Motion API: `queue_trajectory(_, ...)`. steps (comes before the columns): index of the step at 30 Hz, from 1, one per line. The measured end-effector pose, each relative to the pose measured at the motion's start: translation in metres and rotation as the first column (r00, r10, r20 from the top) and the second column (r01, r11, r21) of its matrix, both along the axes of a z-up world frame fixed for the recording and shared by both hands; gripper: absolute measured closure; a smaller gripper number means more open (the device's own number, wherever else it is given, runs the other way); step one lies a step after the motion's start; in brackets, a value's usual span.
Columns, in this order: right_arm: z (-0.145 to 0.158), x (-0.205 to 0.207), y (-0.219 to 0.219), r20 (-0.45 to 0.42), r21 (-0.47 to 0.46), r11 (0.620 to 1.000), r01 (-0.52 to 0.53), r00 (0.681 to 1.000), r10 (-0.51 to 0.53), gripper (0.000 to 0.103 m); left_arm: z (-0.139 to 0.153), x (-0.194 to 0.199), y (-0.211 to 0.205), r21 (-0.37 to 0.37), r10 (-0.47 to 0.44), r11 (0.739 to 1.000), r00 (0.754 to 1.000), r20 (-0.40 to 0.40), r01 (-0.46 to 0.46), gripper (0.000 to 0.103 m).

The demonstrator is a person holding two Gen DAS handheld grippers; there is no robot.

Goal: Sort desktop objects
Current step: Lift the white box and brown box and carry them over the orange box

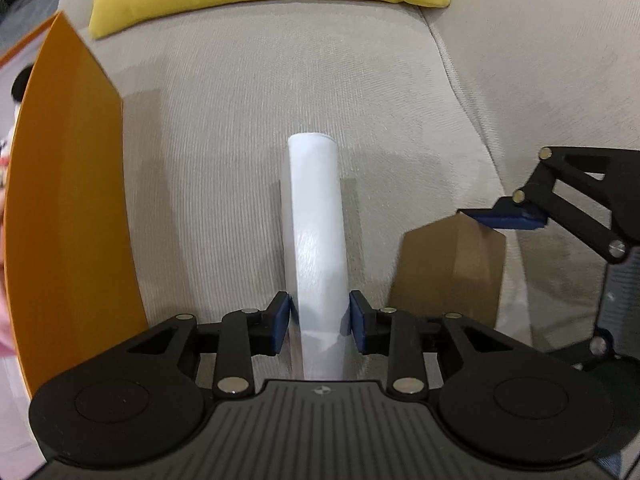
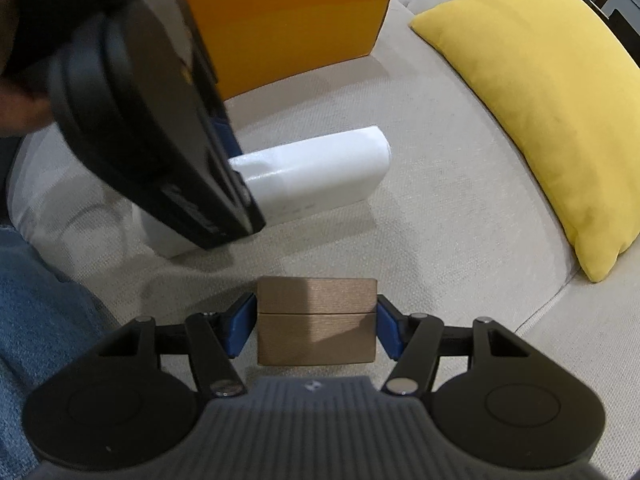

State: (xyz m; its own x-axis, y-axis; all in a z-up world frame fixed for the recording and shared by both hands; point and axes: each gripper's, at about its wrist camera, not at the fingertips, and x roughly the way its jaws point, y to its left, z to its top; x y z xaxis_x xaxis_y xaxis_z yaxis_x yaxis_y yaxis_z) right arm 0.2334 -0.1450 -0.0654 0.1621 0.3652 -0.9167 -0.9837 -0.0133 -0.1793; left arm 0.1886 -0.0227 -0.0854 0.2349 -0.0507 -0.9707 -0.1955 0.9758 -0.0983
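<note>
A white flat pack (image 1: 316, 220) stands on its long edge on the beige sofa seat (image 1: 224, 160). My left gripper (image 1: 320, 320) straddles its near end from above. A thin gap shows beside each blue pad, so the jaws are open around the pack. In the right wrist view the same white pack (image 2: 320, 168) lies beyond the left gripper's black body. My right gripper (image 2: 316, 328) is shut on a small brown box (image 2: 316, 320), pads pressed on its two sides. In the left wrist view the brown box (image 1: 452, 268) hangs to the right under one blue fingertip (image 1: 508, 216).
An orange open box (image 2: 288, 28) with pink things inside stands at the back left; its wall (image 1: 72, 200) rises close to the left of the left gripper. A yellow cushion (image 2: 540, 100) lies along the sofa back. A leg in blue jeans (image 2: 40, 320) is at the sofa's near left.
</note>
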Motion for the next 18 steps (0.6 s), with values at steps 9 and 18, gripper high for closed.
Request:
queue_trajectory(9, 0.004, -0.001, -0.009, -0.022, -0.009, 0.999, 0.038, 0.999, -0.038, 0.039, 0.013, -0.010, -0.007, 0.045, -0.113, 0.993, 0.994, 0.008, 0.112, 0.071)
queue_trajectory(18, 0.024, -0.005, -0.019, -0.034, 0.052, 0.994, 0.096, 0.995, -0.094, 0.039, 0.093, -0.073, 0.001, 0.069, -0.278, 0.960, 0.951, 0.138, 0.270, 0.071)
